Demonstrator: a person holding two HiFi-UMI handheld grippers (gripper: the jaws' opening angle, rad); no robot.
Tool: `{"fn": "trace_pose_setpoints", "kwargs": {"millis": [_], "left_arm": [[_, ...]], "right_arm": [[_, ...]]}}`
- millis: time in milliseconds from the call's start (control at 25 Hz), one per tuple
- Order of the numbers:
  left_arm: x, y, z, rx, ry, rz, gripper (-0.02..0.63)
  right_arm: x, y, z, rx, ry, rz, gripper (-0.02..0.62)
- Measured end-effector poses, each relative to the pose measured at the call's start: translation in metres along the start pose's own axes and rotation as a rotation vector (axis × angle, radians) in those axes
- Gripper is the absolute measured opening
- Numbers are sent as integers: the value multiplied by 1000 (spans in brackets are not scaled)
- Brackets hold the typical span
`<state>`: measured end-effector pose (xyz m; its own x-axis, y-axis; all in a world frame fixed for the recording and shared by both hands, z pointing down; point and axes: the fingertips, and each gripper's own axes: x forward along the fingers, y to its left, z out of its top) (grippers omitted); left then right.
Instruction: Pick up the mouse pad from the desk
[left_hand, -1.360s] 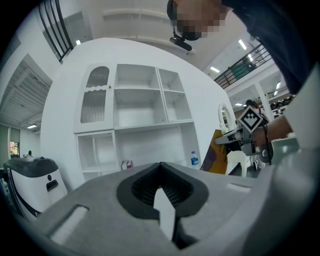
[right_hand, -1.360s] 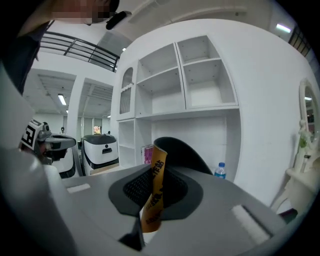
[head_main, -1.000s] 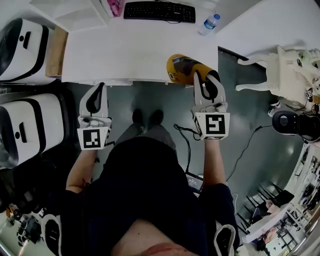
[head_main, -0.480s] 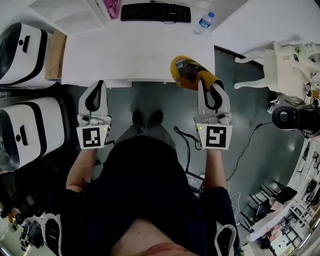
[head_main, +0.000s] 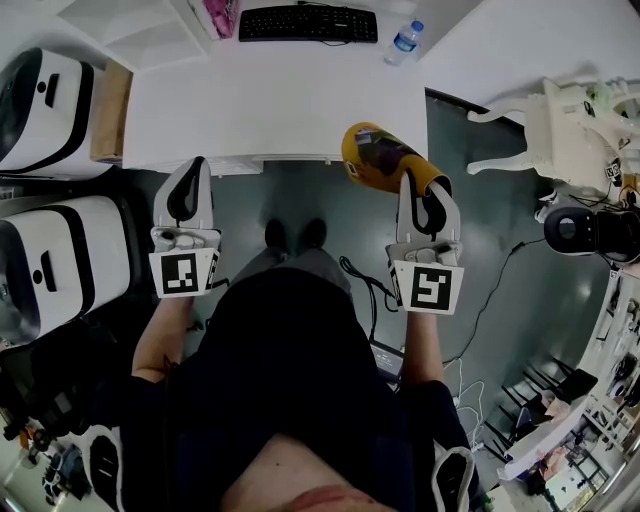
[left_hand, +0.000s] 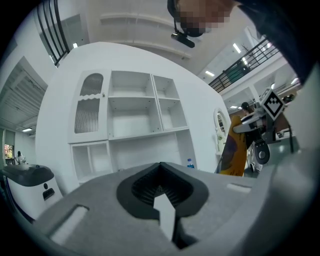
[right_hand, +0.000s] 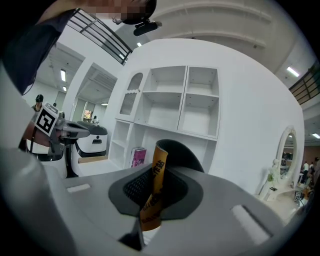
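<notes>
Near end of the mouse pad (head_main: 375, 155) was buried inside the right hand-held gripper (head_main: 424, 188), which pinched it edge-on. The pad curled, so its print was unreadable. It hung in the air by the counter (head_main: 280, 100) edge, long axis running from the jaws toward the counter. Left hand-held gripper (head_main: 188, 185) was pressed together, empty.

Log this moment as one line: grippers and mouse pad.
right gripper: shut on mouse pad | mouse pad: held at desk front corner | left gripper: shut, empty

L gripper (left_hand: 160, 172) jaws together; white shelves (left_hand: 134, 116) ahead.
</notes>
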<state>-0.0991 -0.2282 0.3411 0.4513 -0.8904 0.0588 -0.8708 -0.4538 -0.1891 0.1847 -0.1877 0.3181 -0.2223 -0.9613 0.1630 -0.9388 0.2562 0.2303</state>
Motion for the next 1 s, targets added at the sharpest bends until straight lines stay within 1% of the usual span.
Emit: {"fn": "trace_pose_setpoints", "kwargs": {"millis": [440,760,1000], "left_arm": [[-8,-1,11,-10,-11,5,2],[-9,-2,12,-13,-9,2,2],[-9,-7,12,-16,-3,-2,2]], "right_arm": [[-22,6,-12,40,36,-34,18],[-27,5,-27,104,60,-58,18],[-29,8,-31,77,76,-55,18]]}}
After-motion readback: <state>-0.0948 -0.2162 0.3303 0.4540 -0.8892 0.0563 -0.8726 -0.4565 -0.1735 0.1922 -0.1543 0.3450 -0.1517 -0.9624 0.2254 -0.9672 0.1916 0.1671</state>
